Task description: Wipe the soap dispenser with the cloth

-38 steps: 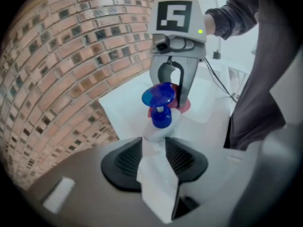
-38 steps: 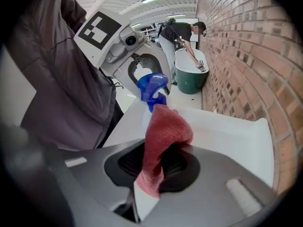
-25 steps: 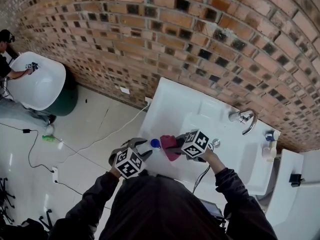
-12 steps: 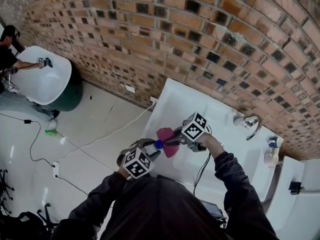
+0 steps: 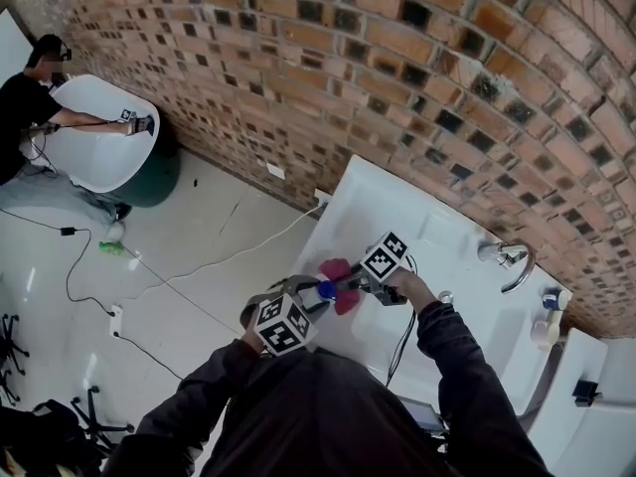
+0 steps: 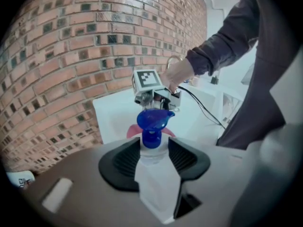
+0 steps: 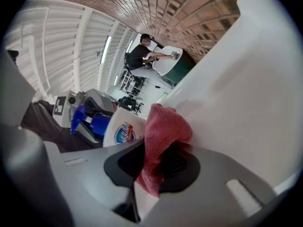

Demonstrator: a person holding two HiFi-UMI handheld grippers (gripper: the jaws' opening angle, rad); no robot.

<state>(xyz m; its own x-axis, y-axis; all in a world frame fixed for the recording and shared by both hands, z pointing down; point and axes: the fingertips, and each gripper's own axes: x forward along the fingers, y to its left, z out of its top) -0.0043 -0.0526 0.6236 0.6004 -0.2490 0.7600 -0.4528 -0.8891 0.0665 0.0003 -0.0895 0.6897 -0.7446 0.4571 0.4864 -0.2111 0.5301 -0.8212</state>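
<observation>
Wiping step looks under way, judging by the setup: L tongs clamp the soap dispenser by its body just below the neck, pads pressed on both sides, bottle leaning away w/ the pump at 12 o'clock in the left gripper view. R tongs pinch a bunched red cloth, a wad sticking out past the tips. From the head view the pair sit over the near-left edge of the white sink, cloth at abt 3 o'clock of the blue pump; tap well apart toward 3 o'clock, brick wall at 12. In the right gripper view the cloth lies just beside the bottle's labelled shoulder, at its 3 o'clock; touching or a hair off, can't tell. Next move prob calls for pressing the wad onto the body and dragging it along the side, w/ the L tongs holding firm and maybe rolling the bottle to present fresh faces. Dispenser: pale, translucent-white plastic body, round blue/red logo on the label, bright blue pump head w/ short spout; looks light and smooth, so likely to slip if squeezed loosely.
</observation>
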